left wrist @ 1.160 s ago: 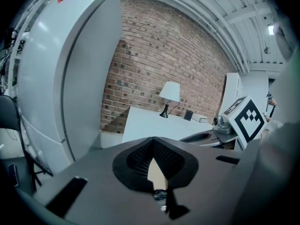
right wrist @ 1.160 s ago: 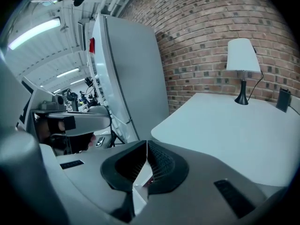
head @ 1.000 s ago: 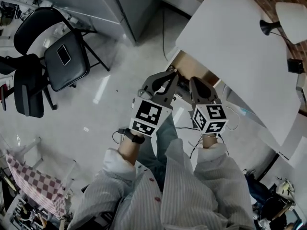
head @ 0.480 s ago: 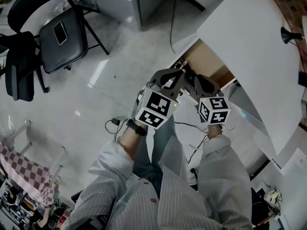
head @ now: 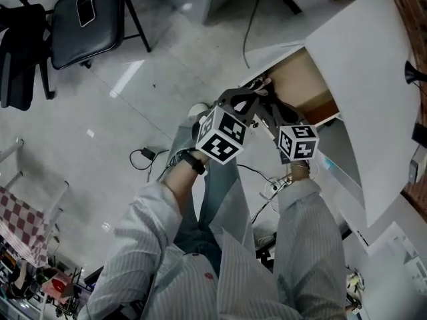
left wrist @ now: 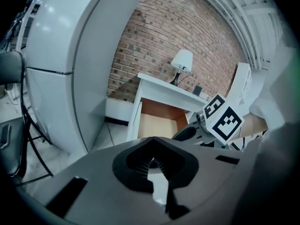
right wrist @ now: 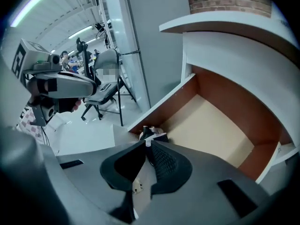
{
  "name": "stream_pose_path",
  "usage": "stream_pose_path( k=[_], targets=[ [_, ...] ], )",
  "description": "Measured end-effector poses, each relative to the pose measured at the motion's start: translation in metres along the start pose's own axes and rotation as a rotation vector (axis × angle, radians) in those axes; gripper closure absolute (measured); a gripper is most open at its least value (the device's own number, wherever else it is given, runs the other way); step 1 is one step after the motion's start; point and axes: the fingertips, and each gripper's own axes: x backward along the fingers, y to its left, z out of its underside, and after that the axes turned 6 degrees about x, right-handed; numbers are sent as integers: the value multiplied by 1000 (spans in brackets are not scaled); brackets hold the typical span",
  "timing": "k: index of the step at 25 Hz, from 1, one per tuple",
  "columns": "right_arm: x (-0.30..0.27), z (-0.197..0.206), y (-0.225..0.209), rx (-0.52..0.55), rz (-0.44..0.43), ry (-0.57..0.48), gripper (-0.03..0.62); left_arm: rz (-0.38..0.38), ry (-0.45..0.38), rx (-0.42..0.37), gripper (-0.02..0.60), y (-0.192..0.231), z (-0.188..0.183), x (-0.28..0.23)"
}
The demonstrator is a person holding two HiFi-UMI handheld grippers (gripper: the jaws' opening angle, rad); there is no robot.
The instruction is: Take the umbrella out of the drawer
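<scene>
The drawer (head: 303, 85) under the white desk (head: 363, 79) stands pulled out, and its bare tan floor (right wrist: 211, 125) shows in the right gripper view. A small dark and white thing (right wrist: 152, 134), perhaps the umbrella's end, lies in the drawer's near front corner; the rest of it is hidden. My right gripper (right wrist: 147, 145) is shut and empty, with its tips just short of that thing. My left gripper (head: 243, 102) hovers at the drawer's front edge, left of the right gripper (head: 268, 115). Its jaws look shut with nothing in them, facing the drawer (left wrist: 159, 121).
A black folding chair (head: 80, 19) with a phone on its seat stands on the floor at the far left. Cables (head: 263, 179) lie on the floor by my legs. A lamp (left wrist: 182, 62) stands on the desk against the brick wall. A tall white cabinet (left wrist: 61, 69) rises to the left.
Both grippers have sunk toward the open drawer, side by side. The head view has tilted, so more of the drawer's inside shows.
</scene>
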Motion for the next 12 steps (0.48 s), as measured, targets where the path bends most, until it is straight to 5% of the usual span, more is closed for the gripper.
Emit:
stream_pose_path(
  k=[6, 12],
  targets=[
    [-28, 25, -5, 30, -13, 98, 540, -25, 28, 45, 572, 19, 21, -8],
    [-56, 48, -6, 38, -43, 176, 411, -12, 74, 39, 572, 17, 35, -23]
  ],
)
